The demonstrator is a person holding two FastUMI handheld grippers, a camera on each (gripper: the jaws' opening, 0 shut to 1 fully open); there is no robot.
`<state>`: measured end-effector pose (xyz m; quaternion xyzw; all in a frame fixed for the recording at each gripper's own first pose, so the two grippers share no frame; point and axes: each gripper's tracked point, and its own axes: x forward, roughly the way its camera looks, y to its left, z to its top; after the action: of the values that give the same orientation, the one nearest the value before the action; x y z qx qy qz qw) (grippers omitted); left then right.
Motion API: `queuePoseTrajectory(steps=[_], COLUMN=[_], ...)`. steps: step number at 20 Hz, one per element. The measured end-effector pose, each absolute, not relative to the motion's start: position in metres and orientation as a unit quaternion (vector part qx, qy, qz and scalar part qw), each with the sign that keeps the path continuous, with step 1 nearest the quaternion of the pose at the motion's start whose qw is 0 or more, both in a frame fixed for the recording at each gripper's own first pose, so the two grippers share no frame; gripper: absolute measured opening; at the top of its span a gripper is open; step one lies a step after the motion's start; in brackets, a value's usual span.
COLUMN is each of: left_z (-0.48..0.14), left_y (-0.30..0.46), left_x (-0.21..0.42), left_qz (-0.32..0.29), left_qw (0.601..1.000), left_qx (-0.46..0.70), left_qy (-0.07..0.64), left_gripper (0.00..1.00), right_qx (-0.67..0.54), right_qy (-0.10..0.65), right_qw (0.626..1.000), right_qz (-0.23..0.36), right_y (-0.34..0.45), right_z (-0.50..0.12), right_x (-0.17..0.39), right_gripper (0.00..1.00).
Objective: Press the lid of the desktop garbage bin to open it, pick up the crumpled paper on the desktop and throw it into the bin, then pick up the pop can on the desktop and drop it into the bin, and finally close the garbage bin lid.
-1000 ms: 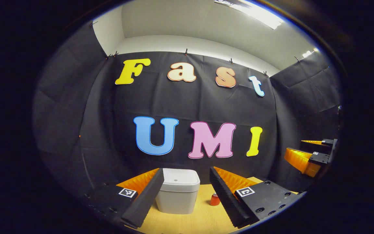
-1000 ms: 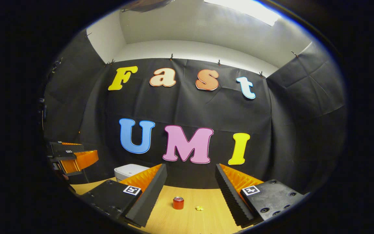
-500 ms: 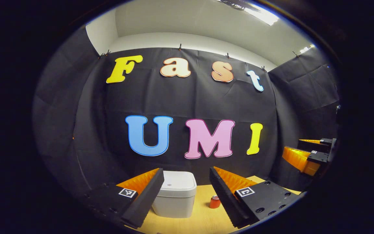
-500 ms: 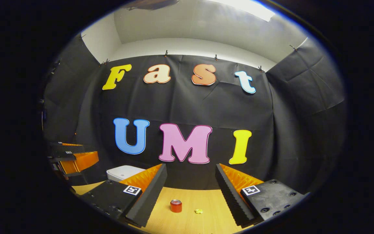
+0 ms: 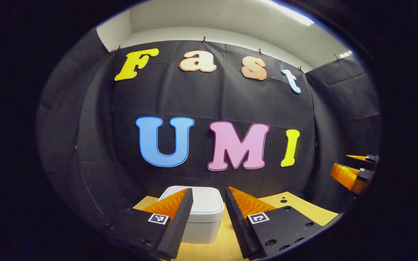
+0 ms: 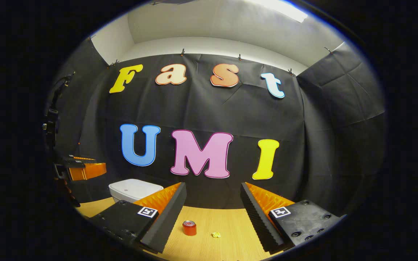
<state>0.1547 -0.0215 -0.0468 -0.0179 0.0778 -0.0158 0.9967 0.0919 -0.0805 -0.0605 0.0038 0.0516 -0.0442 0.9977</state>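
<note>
A pale wooden worktop ran across the booth, ending at a black cloth wall. Toward the worktop's back left corner stood the garbage bin, a white squarish box with rounded corners, its lid shut flat on top.

In the left gripper view, the left gripper pointed straight at the bin. Its jaws stood partly open, fairly narrow, with nothing between them, and the lid lay framed in the gap directly ahead and slightly below the fingertips, apart from them. The right gripper showed far off at that view's right edge, hanging above the worktop.

In the right gripper view, the right gripper held its jaws wide and empty above the worktop's front middle. Ahead of it, between the fingers, the pop can stood upright, a short red cylinder with its long axis vertical. Just right of the can, apart from it, lay the crumpled paper, a very small yellowish wad. The bin sat well off to the left in this view, beyond the left finger.

The lid press looked like the step in hand, not yet done. The left gripper was clearly the nearer one to the bin, and lined up with it; the press would probably need it to drop onto the lid's top. The right gripper was the nearer one to the paper and can.
</note>
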Motion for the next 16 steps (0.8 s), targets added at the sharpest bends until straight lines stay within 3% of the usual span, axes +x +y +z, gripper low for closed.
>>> queuePoseTrajectory(steps=[2, 4, 5, 7, 10, 16], left_z=[-0.055, -0.060, -0.061, -0.065, -0.091, -0.183], left_y=[-0.017, -0.007, -0.001, 0.005, 0.001, 0.013], left_x=[0.168, 0.184, 0.192, 0.210, 0.235, 0.266], left_qz=[-0.014, 0.000, 0.007, 0.011, -0.018, -0.034], left_qw=[0.996, 0.995, 0.996, 0.995, 0.991, 0.960], left_qx=[-0.017, -0.011, -0.002, 0.010, 0.009, 0.022], left_qy=[0.090, 0.095, 0.094, 0.097, 0.133, 0.277], left_gripper=[0.55, 0.40, 0.25, 0.08, 0.05, 0.06], right_qx=[0.000, 0.000, 0.000, 0.000, -0.002, 0.012], right_qy=[0.050, 0.052, 0.052, 0.052, 0.060, 0.075], right_qw=[0.998, 0.997, 0.997, 0.997, 0.996, 0.994], right_qz=[-0.049, -0.052, -0.054, -0.059, -0.064, -0.075], right_y=[-0.085, -0.088, -0.091, -0.096, -0.103, -0.117], right_z=[-0.062, -0.066, -0.066, -0.068, -0.075, -0.087], right_x=[0.096, 0.101, 0.103, 0.107, 0.108, 0.110], right_gripper=[0.96, 0.96, 0.96, 0.96, 0.96, 0.96])
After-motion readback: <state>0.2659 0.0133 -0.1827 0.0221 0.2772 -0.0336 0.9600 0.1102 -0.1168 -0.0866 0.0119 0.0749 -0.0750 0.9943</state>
